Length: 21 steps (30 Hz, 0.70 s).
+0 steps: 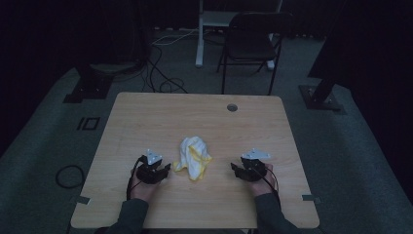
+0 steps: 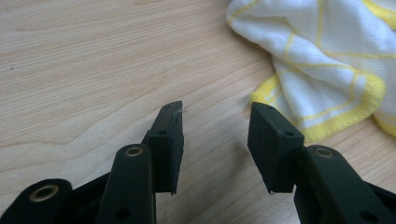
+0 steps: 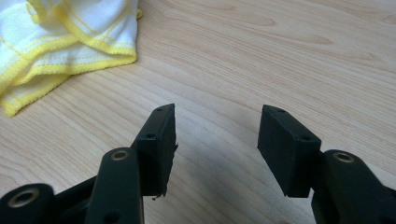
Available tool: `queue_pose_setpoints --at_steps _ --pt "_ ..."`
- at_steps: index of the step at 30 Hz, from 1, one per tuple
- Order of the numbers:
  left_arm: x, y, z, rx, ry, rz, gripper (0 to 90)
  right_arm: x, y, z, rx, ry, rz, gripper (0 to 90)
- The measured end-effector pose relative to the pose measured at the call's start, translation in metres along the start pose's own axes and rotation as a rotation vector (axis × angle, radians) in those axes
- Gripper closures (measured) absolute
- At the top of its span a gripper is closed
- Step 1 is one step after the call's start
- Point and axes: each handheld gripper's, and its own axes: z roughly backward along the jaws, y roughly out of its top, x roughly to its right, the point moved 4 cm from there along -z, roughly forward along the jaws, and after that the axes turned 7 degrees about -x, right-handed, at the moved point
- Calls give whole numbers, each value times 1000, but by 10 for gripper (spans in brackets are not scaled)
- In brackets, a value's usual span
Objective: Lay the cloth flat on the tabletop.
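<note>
A crumpled white cloth with yellow stripes and a yellow hem (image 1: 193, 156) lies on the wooden table (image 1: 146, 117), between my two hands. My left gripper (image 1: 169, 169) sits just left of the cloth, jaws apart over bare wood. In the left gripper view that gripper (image 2: 215, 126) has nothing between its pads and the cloth (image 2: 327, 56) lies to the upper right. My right gripper (image 1: 234, 169) rests to the right of the cloth. In the right gripper view it (image 3: 217, 133) is open over bare wood, and the cloth (image 3: 60, 42) is at the upper left.
A round cable hole (image 1: 232, 107) sits near the table's far edge. Beyond the table stand a black folding chair (image 1: 251, 44) and a white desk leg (image 1: 199, 39), with cables (image 1: 160, 73) on the dark floor.
</note>
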Motion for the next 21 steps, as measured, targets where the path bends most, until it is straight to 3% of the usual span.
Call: queue_pose_setpoints --at_steps 21 --pt "19 2 8 31 -33 -44 564 -30 12 4 29 64 60 624"
